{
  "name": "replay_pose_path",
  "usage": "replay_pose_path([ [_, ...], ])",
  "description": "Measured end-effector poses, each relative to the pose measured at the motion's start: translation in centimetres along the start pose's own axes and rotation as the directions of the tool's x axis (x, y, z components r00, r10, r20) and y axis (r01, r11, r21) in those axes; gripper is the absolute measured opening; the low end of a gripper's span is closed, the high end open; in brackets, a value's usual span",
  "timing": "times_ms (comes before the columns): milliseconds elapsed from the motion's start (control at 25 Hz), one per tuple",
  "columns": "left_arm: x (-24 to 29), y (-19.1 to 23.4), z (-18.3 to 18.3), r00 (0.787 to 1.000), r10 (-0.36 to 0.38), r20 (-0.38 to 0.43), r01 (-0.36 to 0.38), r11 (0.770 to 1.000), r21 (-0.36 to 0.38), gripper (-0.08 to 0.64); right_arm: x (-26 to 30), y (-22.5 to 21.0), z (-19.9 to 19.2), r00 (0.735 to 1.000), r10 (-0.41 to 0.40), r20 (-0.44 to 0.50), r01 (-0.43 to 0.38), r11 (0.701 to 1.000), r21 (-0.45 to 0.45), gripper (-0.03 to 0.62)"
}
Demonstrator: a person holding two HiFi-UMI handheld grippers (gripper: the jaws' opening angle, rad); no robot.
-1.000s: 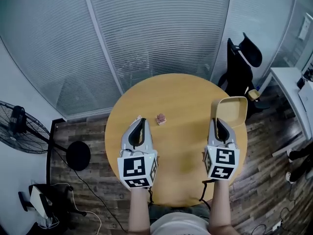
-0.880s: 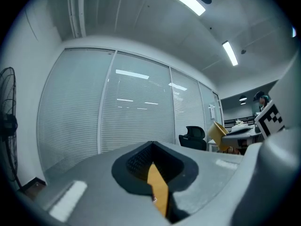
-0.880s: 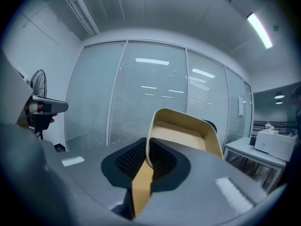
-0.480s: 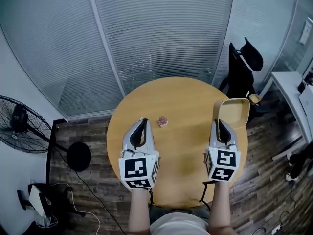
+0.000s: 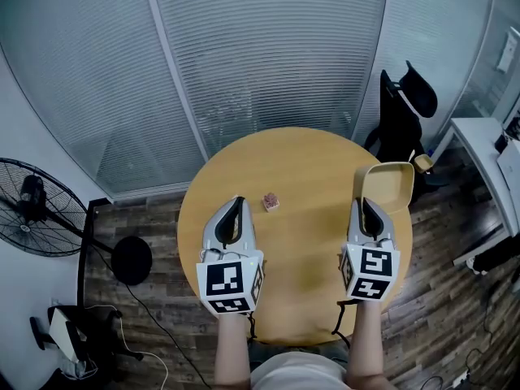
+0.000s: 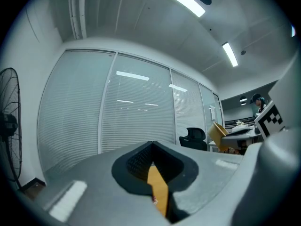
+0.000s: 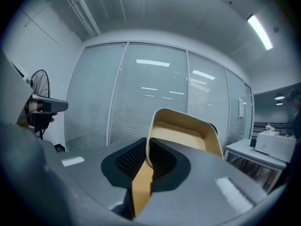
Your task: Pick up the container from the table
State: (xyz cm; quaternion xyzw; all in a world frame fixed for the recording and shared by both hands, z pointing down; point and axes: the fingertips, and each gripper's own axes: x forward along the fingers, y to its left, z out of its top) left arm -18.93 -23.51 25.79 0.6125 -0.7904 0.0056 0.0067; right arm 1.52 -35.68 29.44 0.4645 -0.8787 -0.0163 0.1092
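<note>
One job, seemingly done: the right tongs (image 5: 367,204) pinch the near wall of the container (image 5: 388,185), which hangs tilted above the bench (image 5: 301,161) at its right edge. The left tongs (image 5: 235,205) sit pressed together, empty.

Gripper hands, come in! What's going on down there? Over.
Right gripper shut on container rim, container held tilted. Left gripper shut, empty. Small pinkish object on table, clear of both.

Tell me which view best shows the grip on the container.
The right gripper view: the container shows close up, its wall pinched between the right hand-held gripper's jaws. The head view shows it whole but small; the left gripper view only a distant sliver.
</note>
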Motion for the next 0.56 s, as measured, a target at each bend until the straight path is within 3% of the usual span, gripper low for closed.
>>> replay_pose_path([
  [560,0.60,-0.35,-0.41,1.000,-0.009,-0.004,0.009,1.000,0.001,0.001,0.39,0.16,-0.16,1.000,0.010,-0.006,-0.010,1.000,-0.002,0.051],
])
